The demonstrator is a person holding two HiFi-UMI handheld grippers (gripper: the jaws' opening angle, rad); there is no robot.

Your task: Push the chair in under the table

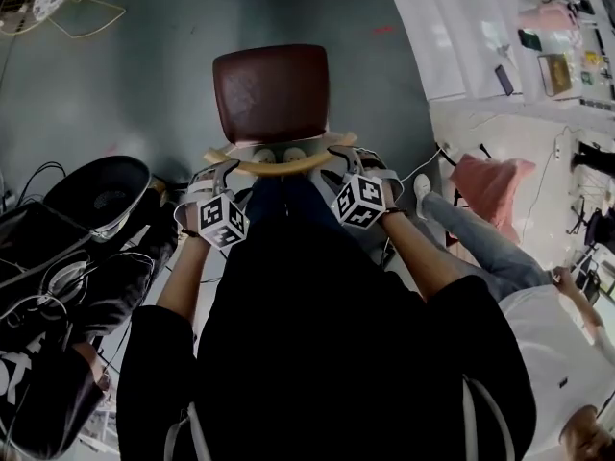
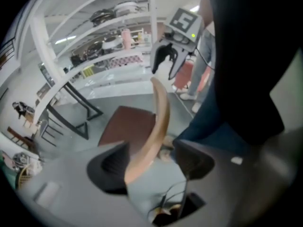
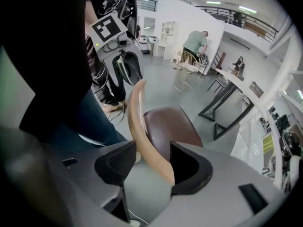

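Note:
A chair with a brown seat (image 1: 271, 92) and a curved wooden back rail (image 1: 279, 164) stands on the grey floor just in front of me, facing a white table (image 1: 452, 36) at the upper right. My left gripper (image 1: 223, 176) is at the rail's left end and my right gripper (image 1: 348, 166) at its right end. In the left gripper view the rail (image 2: 156, 122) runs between the open jaws of the left gripper (image 2: 151, 155), lying close to the left finger. In the right gripper view the rail (image 3: 142, 131) passes between the open jaws of the right gripper (image 3: 152, 152), nearer the right finger.
Black bags and cables (image 1: 96, 219) lie on the floor at the left. A person in jeans (image 1: 480, 243) sits at the right beside a pink cloth (image 1: 492, 185). Black table legs (image 3: 227, 108) stand beyond the chair. My own legs are right behind the chair back.

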